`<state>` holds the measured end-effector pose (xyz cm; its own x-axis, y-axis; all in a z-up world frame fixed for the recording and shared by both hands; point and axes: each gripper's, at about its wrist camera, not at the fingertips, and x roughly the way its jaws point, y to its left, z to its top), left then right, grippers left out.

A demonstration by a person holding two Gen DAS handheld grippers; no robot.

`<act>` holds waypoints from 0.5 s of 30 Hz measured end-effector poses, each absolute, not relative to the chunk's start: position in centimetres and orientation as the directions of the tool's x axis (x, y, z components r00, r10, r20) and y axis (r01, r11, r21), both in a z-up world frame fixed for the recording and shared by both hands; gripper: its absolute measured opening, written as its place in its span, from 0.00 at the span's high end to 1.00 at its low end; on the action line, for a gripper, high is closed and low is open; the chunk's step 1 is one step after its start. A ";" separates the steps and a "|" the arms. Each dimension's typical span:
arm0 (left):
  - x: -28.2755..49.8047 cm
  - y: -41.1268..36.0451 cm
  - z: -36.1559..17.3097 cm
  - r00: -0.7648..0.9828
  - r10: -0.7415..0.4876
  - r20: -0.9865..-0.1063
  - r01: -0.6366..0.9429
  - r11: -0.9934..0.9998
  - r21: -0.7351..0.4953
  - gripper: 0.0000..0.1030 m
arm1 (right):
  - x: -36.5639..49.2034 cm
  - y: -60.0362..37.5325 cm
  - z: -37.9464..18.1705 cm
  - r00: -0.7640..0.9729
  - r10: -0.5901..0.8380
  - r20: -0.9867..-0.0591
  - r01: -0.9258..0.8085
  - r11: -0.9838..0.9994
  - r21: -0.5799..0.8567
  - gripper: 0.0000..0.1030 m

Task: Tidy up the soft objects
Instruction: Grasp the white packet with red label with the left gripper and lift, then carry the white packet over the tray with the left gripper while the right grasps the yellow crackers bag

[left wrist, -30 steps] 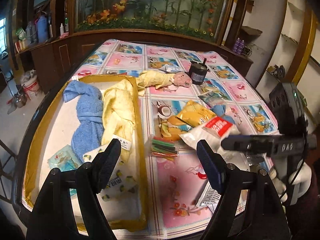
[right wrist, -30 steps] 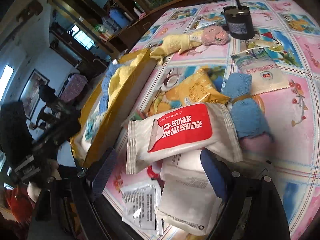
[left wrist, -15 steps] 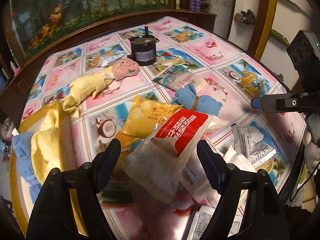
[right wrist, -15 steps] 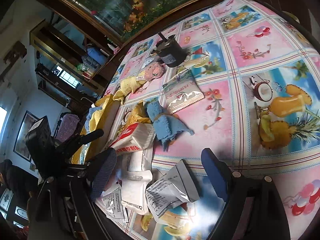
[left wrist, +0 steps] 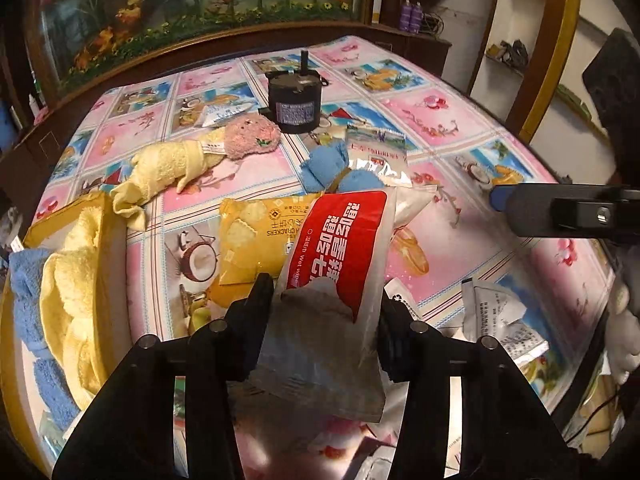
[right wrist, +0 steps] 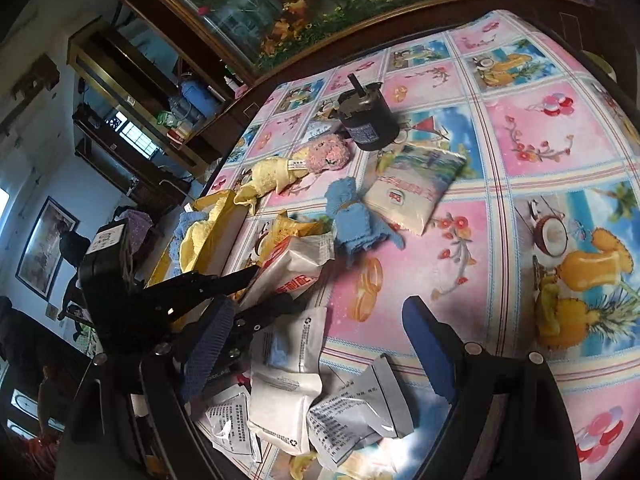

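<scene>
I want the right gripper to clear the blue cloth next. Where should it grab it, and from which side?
Probably at the tied waist of the blue cloth, where a band pinches it narrow between two fluffy ends. Come from above with the right gripper, fingers across that waist. It lies flat on the table; its upper end is beside the white packet, so its open near side gives most room.

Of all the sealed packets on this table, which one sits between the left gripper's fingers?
The white wet-wipe packet with the red label. The left gripper is closing on its sides; the yellow cracker bag and the other white packets lie untouched.
</scene>
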<state>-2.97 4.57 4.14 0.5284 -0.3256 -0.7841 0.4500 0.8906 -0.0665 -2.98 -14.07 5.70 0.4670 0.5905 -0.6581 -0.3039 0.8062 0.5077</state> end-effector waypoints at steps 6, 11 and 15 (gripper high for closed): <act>-6.2 9.6 7.2 0.580 -0.381 -0.720 0.401 0.903 -0.156 0.55 | 0.1 -9.9 6.6 0.427 0.588 -0.687 -0.378 0.806 0.455 0.16; -7.9 15.5 8.3 0.622 -0.396 -0.676 0.308 0.917 -0.255 0.55 | 1.9 -5.4 5.5 0.384 0.529 -0.757 -0.404 0.833 0.377 0.16; -8.9 18.6 8.6 0.661 -0.384 -0.645 0.250 0.923 -0.294 0.55 | 3.1 -2.6 3.7 0.354 0.478 -0.804 -0.352 0.865 0.359 0.16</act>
<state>-8.91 18.64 8.58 0.6611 -0.3842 -0.6445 0.2499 0.9227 -0.2937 3.13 -2.59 3.73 0.3544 0.4779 -0.8037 -0.3516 0.8645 0.3591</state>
